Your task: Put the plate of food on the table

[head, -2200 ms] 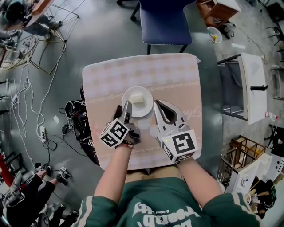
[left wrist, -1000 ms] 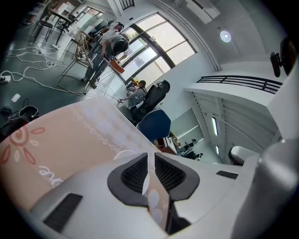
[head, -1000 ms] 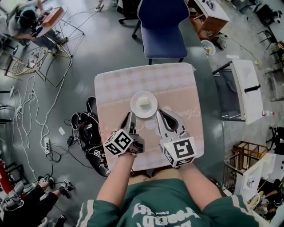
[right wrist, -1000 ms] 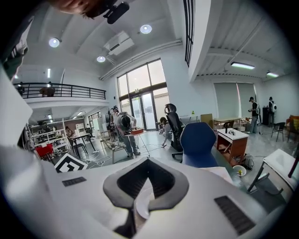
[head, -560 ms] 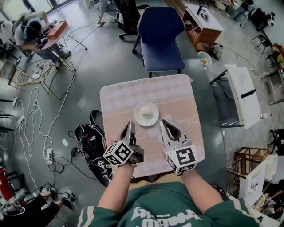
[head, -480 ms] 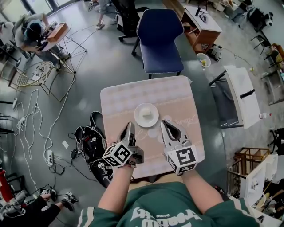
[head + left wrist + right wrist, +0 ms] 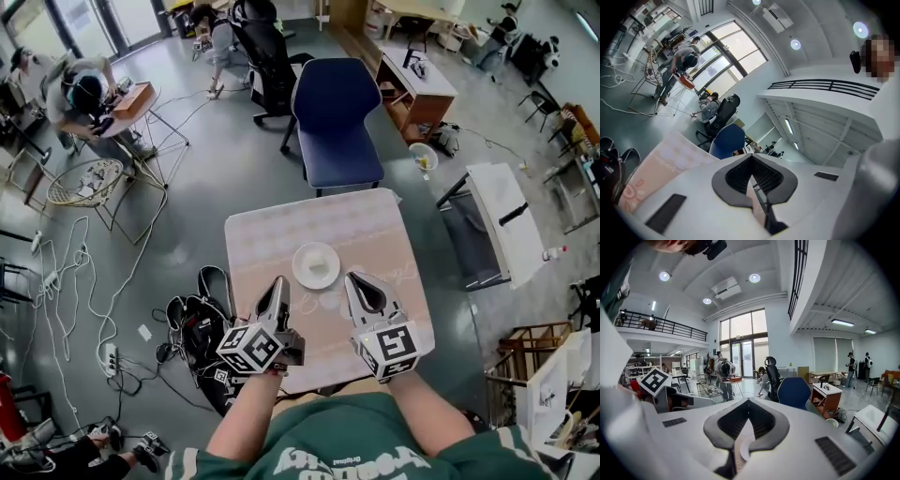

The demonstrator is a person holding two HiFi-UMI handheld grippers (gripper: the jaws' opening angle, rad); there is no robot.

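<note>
Plate (image 7: 316,265) with food sits mid-frame on the table (image 7: 272,234), same spot as a second ago. Both grippers have backed off it and lifted, so the placing looks done. Left gripper (image 7: 278,283) is closed and empty, as is the right gripper (image 7: 358,280). Neither touches the plate.

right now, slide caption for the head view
Plate of food sits on the table; left gripper and right gripper shut, empty, near it.

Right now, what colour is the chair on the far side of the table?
Dark blue: the chair has a blue seat and back. It shows best in the head view.
</note>
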